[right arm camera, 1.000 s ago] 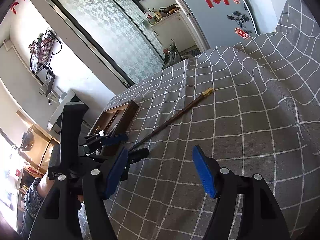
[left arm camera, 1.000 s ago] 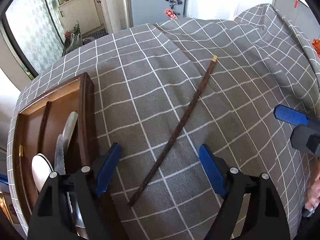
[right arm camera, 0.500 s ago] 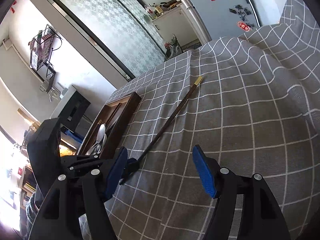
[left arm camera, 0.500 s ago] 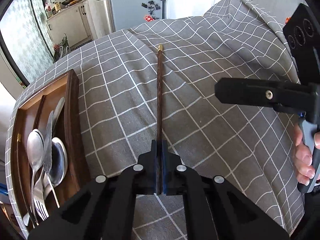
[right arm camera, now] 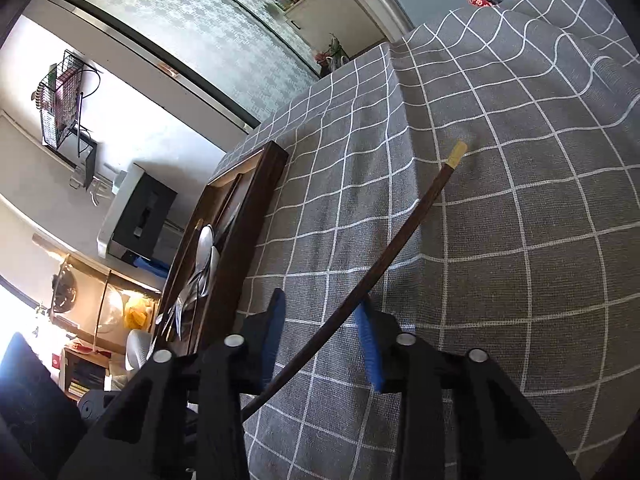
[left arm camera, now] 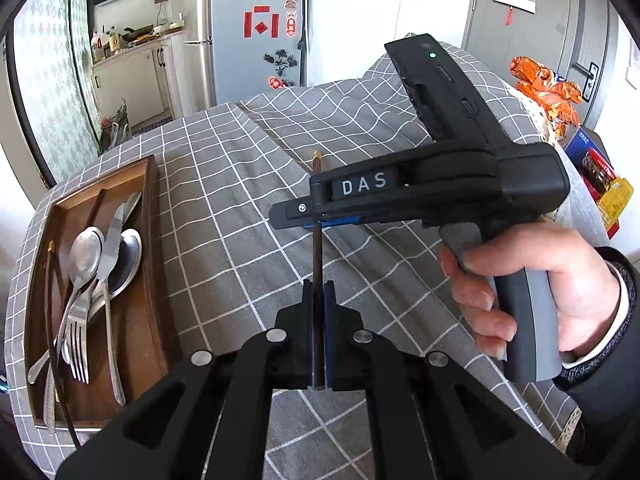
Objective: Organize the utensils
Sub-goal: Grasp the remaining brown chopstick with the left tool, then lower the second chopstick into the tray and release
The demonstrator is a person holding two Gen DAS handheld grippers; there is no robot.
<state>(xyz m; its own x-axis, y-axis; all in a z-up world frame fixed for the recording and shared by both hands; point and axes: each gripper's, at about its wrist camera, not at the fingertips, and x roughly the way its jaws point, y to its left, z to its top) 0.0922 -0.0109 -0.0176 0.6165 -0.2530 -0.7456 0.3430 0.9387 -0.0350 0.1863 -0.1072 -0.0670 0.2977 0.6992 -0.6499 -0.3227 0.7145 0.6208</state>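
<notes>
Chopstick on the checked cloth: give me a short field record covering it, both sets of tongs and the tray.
chopstick: dark wood with a pale tip, pointing away over the grey checked cloth
left tongs: shut on the chopstick's near end
right tongs: jaws have just been closing; the chopstick runs between them, but a gap shows, so no grip yet
tray: wooden, on the cloth beside the left tongs
cutlery: spoons, a knife and a fork lying loose together in the tray

The dark wooden tray (left arm camera: 154, 216) lies left on the grey checked tablecloth (left arm camera: 224, 208); steel cutlery (left arm camera: 98, 264) inside; the slender dark chopstick (left arm camera: 317, 252) right of it.
</notes>
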